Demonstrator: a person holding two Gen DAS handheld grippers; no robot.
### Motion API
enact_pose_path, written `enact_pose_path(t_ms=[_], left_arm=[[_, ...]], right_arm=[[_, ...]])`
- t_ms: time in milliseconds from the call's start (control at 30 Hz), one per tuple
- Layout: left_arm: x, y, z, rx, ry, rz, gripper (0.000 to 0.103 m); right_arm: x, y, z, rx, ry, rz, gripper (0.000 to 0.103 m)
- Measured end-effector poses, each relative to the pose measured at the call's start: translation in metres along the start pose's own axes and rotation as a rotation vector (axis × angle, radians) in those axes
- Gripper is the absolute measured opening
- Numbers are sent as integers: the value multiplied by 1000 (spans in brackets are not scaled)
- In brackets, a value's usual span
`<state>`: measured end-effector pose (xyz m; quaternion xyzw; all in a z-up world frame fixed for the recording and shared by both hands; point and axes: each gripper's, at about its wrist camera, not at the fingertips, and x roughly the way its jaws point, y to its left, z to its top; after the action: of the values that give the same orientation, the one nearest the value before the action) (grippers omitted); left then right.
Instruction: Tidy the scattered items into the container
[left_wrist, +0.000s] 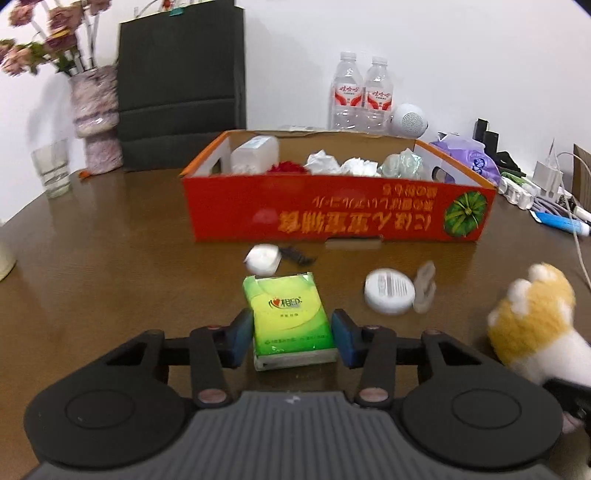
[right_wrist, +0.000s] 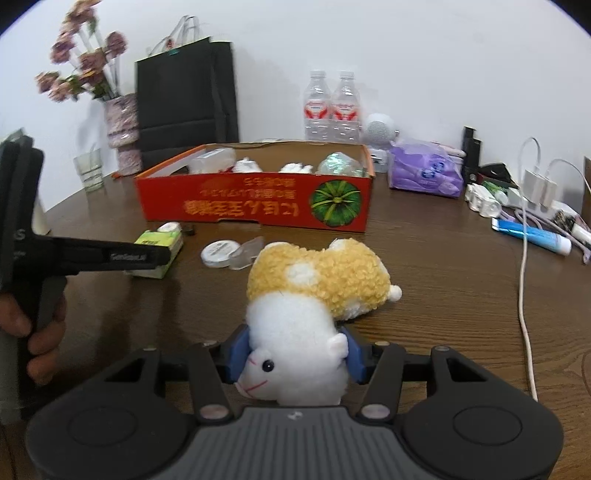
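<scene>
Box partly filled; left claw clamps tissue pack, right claw clamps plush; white tin and small bits remain on worktop.

plush toy: right of left gripper, cut by frame edge, rear hidden
tissue pack: partly hidden behind left gripper finger in right wrist view
box contents: behind near wall, blurred, white crumpled bits, can't identify
dark item: ahead of left gripper, too small to tell
flowers: far left, blurred, cropped
</scene>
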<state>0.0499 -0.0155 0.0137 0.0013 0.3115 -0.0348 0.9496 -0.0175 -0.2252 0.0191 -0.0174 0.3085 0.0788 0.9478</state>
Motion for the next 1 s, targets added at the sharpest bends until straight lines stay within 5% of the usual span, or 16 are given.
enact_pose_path(t_ms=[100,233,267,467,567,733,1000], left_arm=[[-35,4,-25,-8,2,-15,47],[-73,7,-49,28,2,-37,49],[-79,7,-53,49,0,-34,49],[-80,6,-57,86,-21,-17,55],[-73,4,-56,81,-12,-12,55],[-79,6,-59,69,-23,-4,46],[-97,1,-69,104,-33,-20,52]], right_arm=[[-13,17,-10,-128,-17,56,52],[-39,28,-26,-191,-52,165,83],[-46,29,-29,-197,-75,194,84],[-40,42,-34,-264,-51,87,76],[-29,42,-31,-182,-33,107,62],[-23,45,-32,-110,-55,121,56],[-50,54,-39,-206,23,84,69]])
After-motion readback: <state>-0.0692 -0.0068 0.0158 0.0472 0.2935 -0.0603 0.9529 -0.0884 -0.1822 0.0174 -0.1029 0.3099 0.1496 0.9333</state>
